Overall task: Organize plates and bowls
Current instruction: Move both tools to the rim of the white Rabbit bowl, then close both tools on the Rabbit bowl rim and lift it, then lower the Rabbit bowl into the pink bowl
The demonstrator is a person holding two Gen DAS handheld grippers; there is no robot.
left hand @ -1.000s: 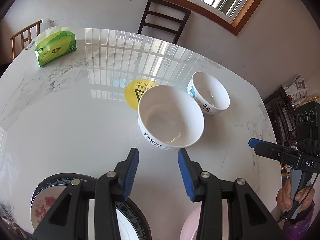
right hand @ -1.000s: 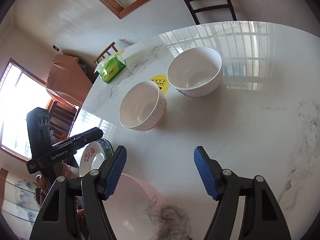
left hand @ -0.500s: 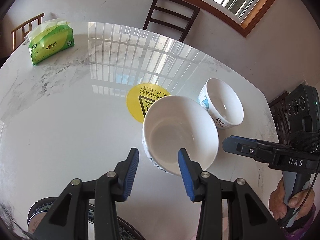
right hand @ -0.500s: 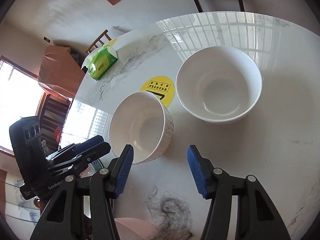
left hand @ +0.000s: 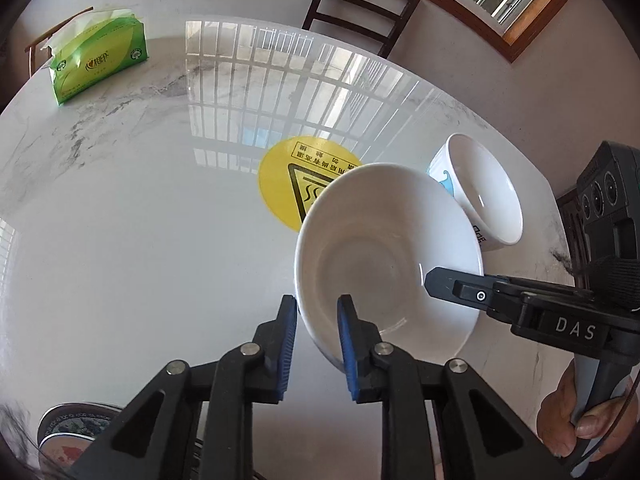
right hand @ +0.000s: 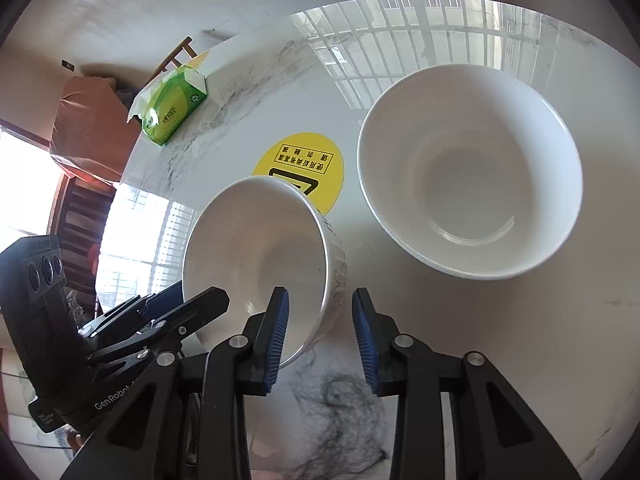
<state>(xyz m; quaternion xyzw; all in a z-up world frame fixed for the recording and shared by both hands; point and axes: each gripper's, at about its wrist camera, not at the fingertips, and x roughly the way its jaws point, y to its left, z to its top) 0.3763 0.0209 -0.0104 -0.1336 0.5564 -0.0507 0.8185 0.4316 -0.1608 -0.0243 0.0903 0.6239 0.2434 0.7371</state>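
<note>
A white bowl [left hand: 384, 256] [right hand: 256, 256] with faint lettering stands on the marble table [left hand: 140, 220]. My left gripper [left hand: 316, 308] [right hand: 192, 304] straddles its near-left rim. Its jaws are closing, and the blue pads press the wall from inside and outside. My right gripper [right hand: 320, 294] [left hand: 430, 280] straddles the opposite rim. Its jaws are closing too, one pad inside the bowl and one at the outer wall. A second white bowl [left hand: 484, 196] [right hand: 472, 168] with blue marks sits just beyond. A flowered plate [left hand: 68, 428] with a dark rim shows at the lower left.
A yellow round warning sticker [left hand: 292, 176] [right hand: 300, 164] lies on the table, partly behind the held bowl. A green tissue pack [left hand: 96, 60] [right hand: 176, 112] sits at the far left edge. A dark chair [left hand: 360, 0] stands behind the table. A hand [left hand: 580, 420] holds the right gripper's handle.
Both grippers moved forward and down onto the lettered bowl from opposite sides. Their jaws narrowed from wide apart to around its rim. The flowered plate slid mostly out of view.
</note>
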